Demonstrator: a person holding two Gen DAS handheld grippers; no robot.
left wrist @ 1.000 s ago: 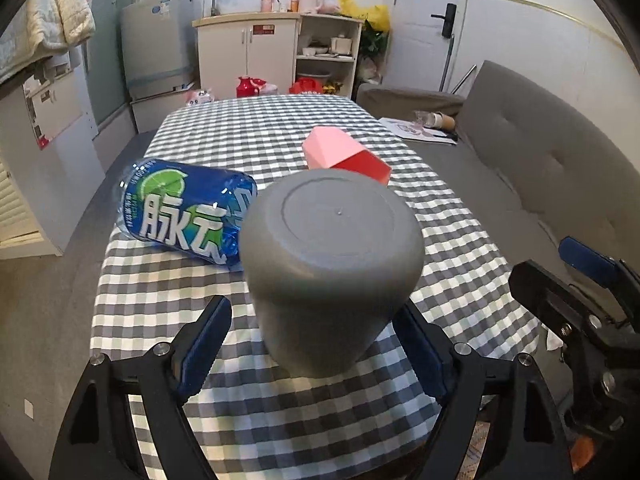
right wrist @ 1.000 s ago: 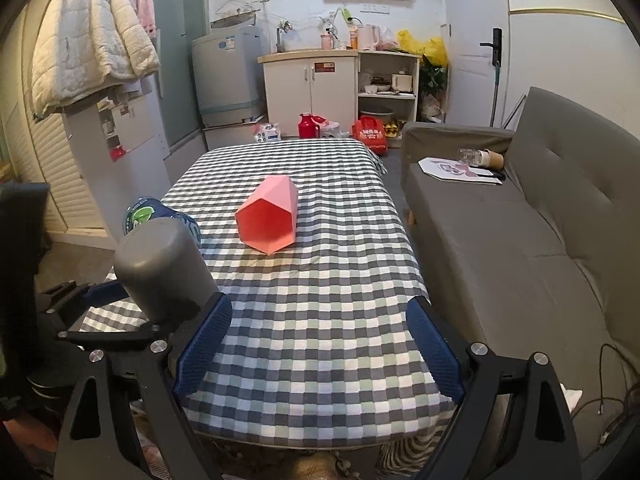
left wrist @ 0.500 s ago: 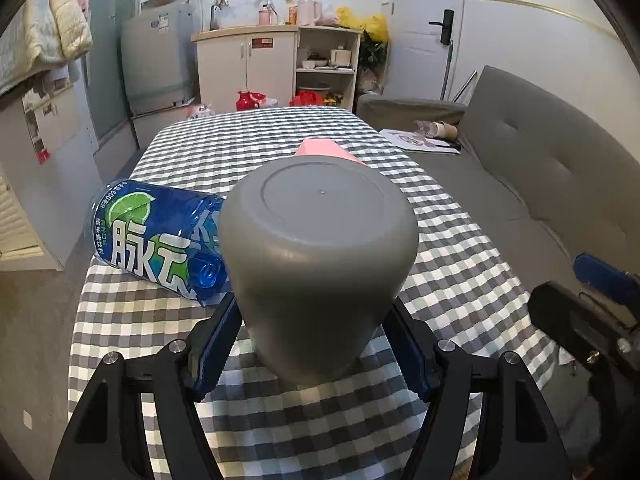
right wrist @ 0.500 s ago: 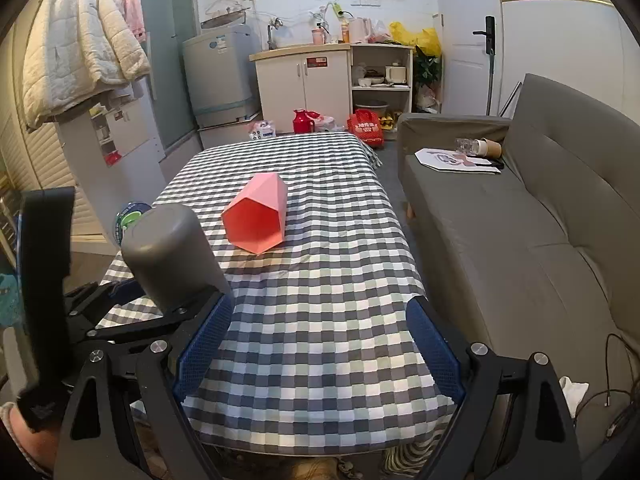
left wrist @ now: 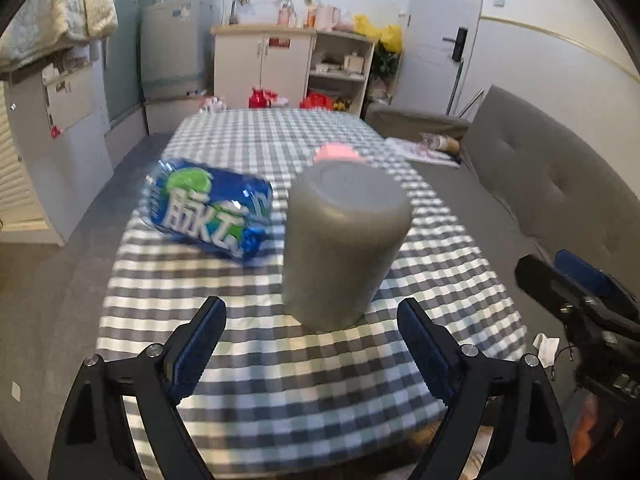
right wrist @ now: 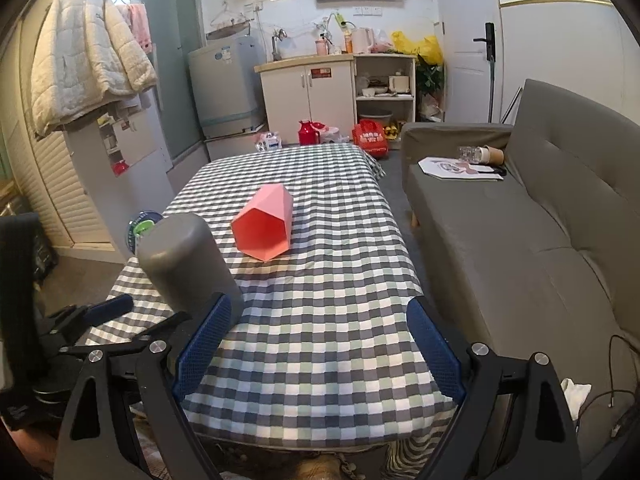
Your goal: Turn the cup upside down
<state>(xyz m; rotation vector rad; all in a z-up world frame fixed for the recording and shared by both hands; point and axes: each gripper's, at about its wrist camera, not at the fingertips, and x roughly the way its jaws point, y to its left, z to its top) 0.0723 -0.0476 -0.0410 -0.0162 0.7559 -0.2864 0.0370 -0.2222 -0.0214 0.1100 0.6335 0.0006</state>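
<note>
A grey cup [left wrist: 344,240] stands upside down, base up, on the checked tablecloth [left wrist: 304,392] near the table's front left corner. It also shows in the right wrist view [right wrist: 186,264]. My left gripper [left wrist: 312,344] is open, with its blue pads just in front of the cup and not touching it. My right gripper [right wrist: 316,348] is open and empty over the table's front edge, to the right of the cup.
A blue drink bottle [left wrist: 208,210] lies on its side left of the cup. A pink hexagonal cup [right wrist: 264,224] lies on its side mid-table. A grey sofa [right wrist: 540,240] runs along the right. Cabinets and a fridge stand at the back.
My left gripper closed on the grey cup half a second ago, then opened and pulled back. The cup now stands free on the table. The right gripper stayed still.
</note>
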